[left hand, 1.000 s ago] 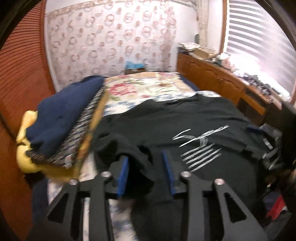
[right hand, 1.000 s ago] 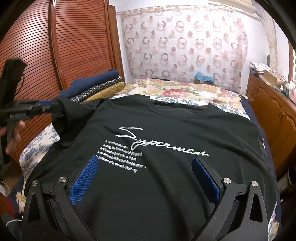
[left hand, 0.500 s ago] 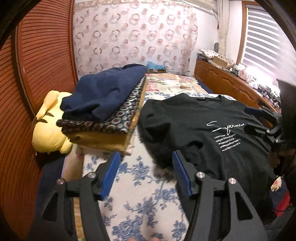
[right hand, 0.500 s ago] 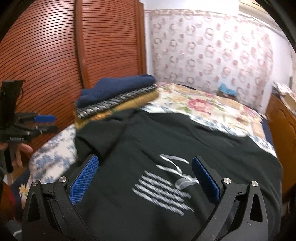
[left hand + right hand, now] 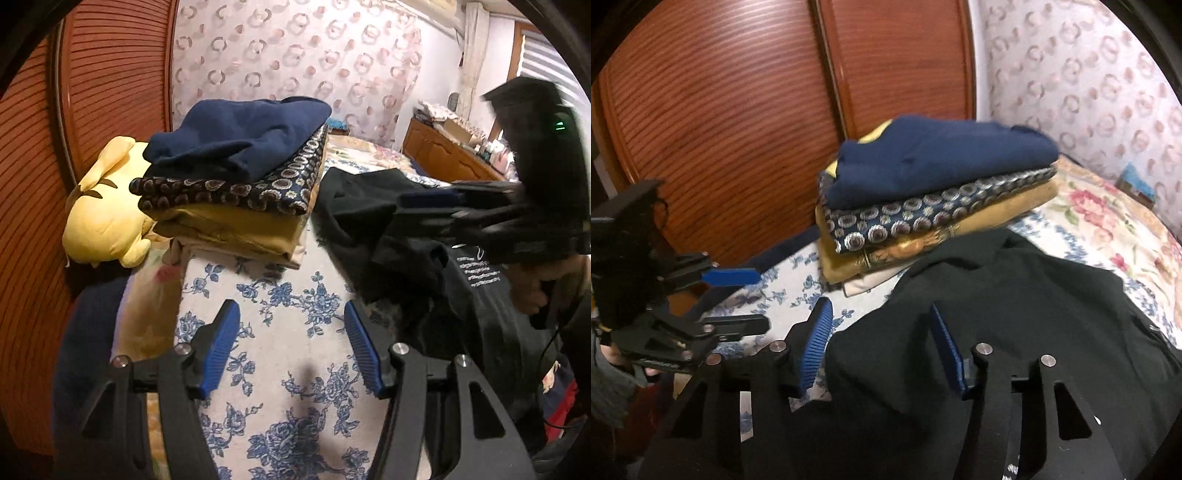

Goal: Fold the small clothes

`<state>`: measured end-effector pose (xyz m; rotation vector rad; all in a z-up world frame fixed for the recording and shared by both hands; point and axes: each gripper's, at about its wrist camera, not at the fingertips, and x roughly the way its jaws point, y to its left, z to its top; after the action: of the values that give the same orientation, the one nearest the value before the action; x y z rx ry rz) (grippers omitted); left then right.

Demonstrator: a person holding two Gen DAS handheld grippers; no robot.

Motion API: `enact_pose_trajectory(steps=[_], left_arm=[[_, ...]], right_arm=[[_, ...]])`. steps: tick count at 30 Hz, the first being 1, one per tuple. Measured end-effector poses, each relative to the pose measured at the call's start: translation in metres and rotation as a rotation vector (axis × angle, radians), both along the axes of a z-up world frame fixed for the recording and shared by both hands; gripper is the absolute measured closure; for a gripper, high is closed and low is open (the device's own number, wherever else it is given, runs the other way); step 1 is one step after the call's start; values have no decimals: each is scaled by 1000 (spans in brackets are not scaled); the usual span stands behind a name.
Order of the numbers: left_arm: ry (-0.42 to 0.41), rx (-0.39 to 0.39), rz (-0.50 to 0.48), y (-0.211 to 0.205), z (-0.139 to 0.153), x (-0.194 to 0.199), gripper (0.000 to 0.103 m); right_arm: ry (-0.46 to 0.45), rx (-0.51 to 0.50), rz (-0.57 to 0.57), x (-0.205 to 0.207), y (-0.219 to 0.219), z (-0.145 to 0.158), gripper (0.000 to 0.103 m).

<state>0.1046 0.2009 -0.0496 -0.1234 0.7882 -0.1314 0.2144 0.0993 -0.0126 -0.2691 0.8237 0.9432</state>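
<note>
Jaws of the right gripper (image 5: 879,347) are closing around the black T-shirt (image 5: 1015,295) (pads not yet pressing). Left gripper (image 5: 291,347) hangs apart over the floral sheet (image 5: 280,295), empty.

The T-shirt (image 5: 1015,314) filling the lower right of the right wrist view is black, with small white lettering (image 5: 480,273) showing at the right edge of the left wrist view. The bedsheet (image 5: 295,332) under it is off-white with blue flowers; farther back the quilt (image 5: 1108,210) is cream with pink and red roses. In the stack at centre frame, the top garment (image 5: 240,136) is plain navy, the next cloth (image 5: 240,192) dark blue with pale ringed circles, the one below (image 5: 240,225) mustard yellow. The plush toy (image 5: 103,210) at left is pale yellow. The slatted doors (image 5: 720,110) are reddish brown. The curtain (image 5: 295,55) is white with pinkish rings. Both grippers are black with blue pads (image 5: 221,347).
</note>
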Motion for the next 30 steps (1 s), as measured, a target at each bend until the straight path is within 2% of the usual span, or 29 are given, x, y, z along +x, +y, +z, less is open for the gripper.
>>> enact_pose_trajectory(steps=[2, 4, 5, 6, 7, 10, 13, 16, 19, 21, 23, 25, 26, 30], left_arm=[[-20, 6, 4, -3, 2, -3, 45], [-33, 3, 4, -4, 5, -3, 45], [-39, -2, 4, -5, 6, -3, 45], [-43, -6, 7, -6, 7, -3, 45], [-46, -9, 8, -5, 8, -2, 45], [-56, -1, 12, -11, 11, 0, 45], [-65, -2, 2, -19, 14, 1, 45], [-69, -4, -7, -25, 14, 3, 45], [-64, -9, -12, -30, 13, 7, 45], [-63, -11, -15, -34, 12, 8, 45], [-64, -11, -16, -36, 11, 7, 45], [-65, -10, -14, -36, 11, 7, 45], [-67, -8, -10, -37, 12, 6, 45], [-85, -1, 6, -36, 17, -1, 45]], right_arm=[[2, -47, 0, 3, 6, -9, 55], [14, -84, -8, 8, 4, -18, 74], [21, -90, -14, 10, 0, -21, 80], [30, -90, -19, 11, -6, -23, 91], [39, -81, -20, 12, -13, -24, 95], [35, -44, -53, 14, -36, -22, 100], [27, 5, -132, 16, -67, -20, 101], [27, -7, -194, 18, -92, -27, 101], [43, -35, -260, 24, -111, -36, 100], [19, -35, -299, 25, -120, -33, 94], [-12, -14, -305, 24, -125, -24, 83], [-53, 18, -296, 15, -124, -10, 56], [-65, 38, -277, 11, -121, -4, 52], [-66, 91, -147, -5, -92, 10, 50]])
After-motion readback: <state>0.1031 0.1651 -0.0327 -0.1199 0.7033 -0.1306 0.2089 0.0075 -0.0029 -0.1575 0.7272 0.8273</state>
